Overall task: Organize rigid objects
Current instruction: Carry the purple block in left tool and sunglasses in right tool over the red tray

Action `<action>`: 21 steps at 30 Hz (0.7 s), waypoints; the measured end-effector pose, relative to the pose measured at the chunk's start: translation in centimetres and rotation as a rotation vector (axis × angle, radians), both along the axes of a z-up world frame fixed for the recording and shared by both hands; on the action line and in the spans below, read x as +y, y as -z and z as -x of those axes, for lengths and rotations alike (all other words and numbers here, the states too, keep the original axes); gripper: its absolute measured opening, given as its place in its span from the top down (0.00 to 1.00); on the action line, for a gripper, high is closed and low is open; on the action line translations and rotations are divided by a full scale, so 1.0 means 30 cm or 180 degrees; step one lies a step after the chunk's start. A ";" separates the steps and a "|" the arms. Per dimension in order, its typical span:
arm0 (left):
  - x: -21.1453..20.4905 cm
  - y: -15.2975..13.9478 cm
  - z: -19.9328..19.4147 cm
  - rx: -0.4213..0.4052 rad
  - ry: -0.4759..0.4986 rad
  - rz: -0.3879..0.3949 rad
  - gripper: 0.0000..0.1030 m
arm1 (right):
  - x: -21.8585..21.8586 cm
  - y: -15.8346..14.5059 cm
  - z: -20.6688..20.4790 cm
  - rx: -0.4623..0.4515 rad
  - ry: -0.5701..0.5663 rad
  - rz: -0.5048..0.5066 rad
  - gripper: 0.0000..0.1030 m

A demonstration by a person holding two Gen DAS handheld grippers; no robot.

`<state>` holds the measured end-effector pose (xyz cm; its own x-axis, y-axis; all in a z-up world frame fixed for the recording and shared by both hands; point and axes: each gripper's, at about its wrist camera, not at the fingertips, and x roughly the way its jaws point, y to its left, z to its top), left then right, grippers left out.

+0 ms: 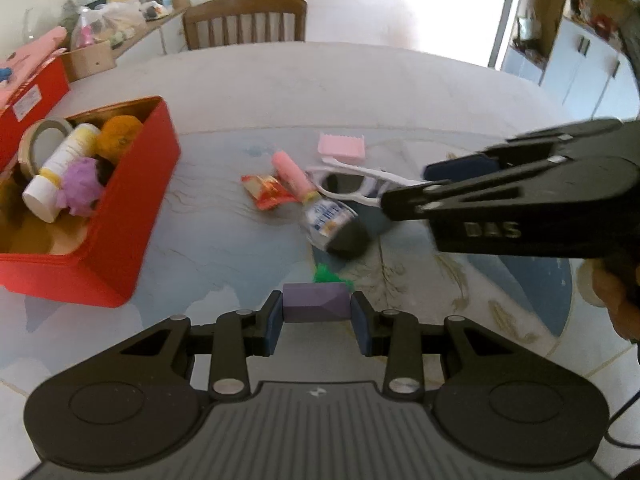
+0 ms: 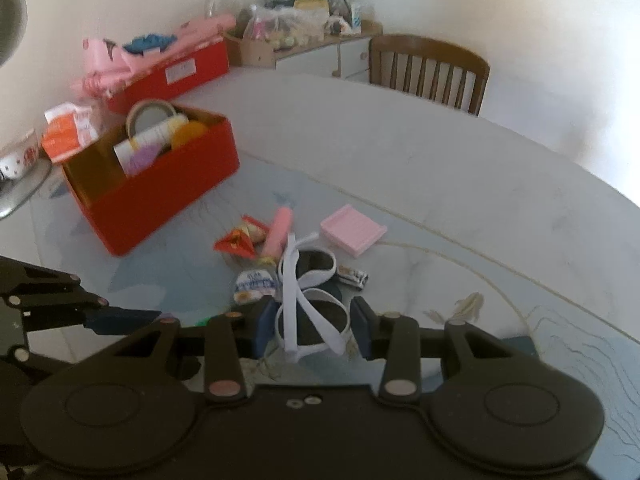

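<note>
I see the pale table [image 1: 360, 92] spreading under everything. My landmark, the red box [image 1: 132, 216], sits on it holding a tape roll [image 1: 44, 140], a white bottle [image 1: 60, 168] and an orange ball [image 1: 118, 138]. Right of the box, my right gripper [image 2: 314, 326] is clamped on white-framed sunglasses [image 2: 308, 304], raised off the table. Nearer me than the box, my left gripper [image 1: 316, 318] is clamped on a purple block [image 1: 314, 304]. A pink tray [image 1: 342, 147] lies further right.
</note>
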<state>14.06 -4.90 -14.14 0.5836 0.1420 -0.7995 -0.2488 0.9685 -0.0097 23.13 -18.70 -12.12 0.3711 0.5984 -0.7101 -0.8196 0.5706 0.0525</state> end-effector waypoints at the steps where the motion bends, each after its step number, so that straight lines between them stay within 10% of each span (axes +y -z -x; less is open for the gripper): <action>1: 0.009 -0.009 0.004 -0.0019 -0.0026 0.0017 0.66 | -0.004 -0.008 0.002 -0.0010 0.0020 -0.0013 0.61; 21: 0.182 -0.168 0.044 -0.0369 -0.0163 0.0099 0.66 | -0.006 -0.185 0.056 -0.0089 0.0330 -0.0386 0.66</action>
<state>12.75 0.57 -9.08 0.6648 0.1501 -0.7317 -0.2936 0.9533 -0.0712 21.44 -18.87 -6.56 0.4539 0.6366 -0.6235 -0.7588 0.6430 0.1040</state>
